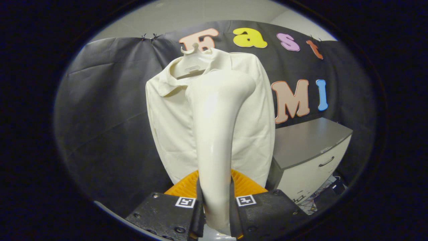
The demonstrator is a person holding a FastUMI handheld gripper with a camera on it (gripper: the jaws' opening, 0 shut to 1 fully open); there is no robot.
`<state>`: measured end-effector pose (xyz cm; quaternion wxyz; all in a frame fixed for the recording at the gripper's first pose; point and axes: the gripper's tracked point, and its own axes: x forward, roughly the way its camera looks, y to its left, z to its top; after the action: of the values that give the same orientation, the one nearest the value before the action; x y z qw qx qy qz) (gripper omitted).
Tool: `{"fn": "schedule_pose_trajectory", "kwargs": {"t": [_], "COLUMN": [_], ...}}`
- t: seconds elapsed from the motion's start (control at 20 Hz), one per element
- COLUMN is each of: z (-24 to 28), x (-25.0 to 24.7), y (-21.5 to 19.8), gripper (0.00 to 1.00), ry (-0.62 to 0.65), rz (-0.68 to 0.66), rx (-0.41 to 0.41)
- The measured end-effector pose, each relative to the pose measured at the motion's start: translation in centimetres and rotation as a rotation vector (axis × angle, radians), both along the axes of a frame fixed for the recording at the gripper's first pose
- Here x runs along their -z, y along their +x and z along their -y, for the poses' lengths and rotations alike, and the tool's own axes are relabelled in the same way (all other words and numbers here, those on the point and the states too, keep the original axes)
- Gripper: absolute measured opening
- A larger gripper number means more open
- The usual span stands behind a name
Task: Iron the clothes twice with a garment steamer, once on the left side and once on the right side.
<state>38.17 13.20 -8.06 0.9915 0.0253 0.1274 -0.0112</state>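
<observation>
Tongs [214, 207] are clamped on the steamer [215, 134]: both fingers press against the sides of its pale handle, one on each side, with only the handle's width between them. Square markers sit on top of the two finger blocks.

Going left to right: the black cloth wall [100, 110] hangs creased behind everything, pinned up by small clips at its top edge. In front of it hangs the shirt [167, 124], cream, collared, on a white hanger [192, 63] whose hook shows above the collar. The steamer rises from between the fingers straight up across the middle of the shirt, its head bent over toward the right, level with the upper chest. It hides the shirt's centre, so whether the head touches the cloth cannot be told. An orange ribbed piece [245, 184] shows low down, just behind the fingers on both sides of the handle. To the right of the shirt, a cabinet [307, 144] with a grey top and a drawer with a dark handle stands near the wall, and tangled cables [317, 197] lie at its foot.
</observation>
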Motion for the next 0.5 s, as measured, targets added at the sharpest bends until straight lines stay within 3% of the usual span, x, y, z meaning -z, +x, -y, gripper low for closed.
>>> {"fn": "schedule_pose_trajectory", "kwargs": {"t": [0.2,0.5], "z": [0.8,2.6], "x": [0.3,4.8], "y": [3.2,6.9], "gripper": [0.30,0.30], "ry": [-0.008,0.068], "rz": [-0.002,-0.075], "rx": [-0.024,-0.027]}}
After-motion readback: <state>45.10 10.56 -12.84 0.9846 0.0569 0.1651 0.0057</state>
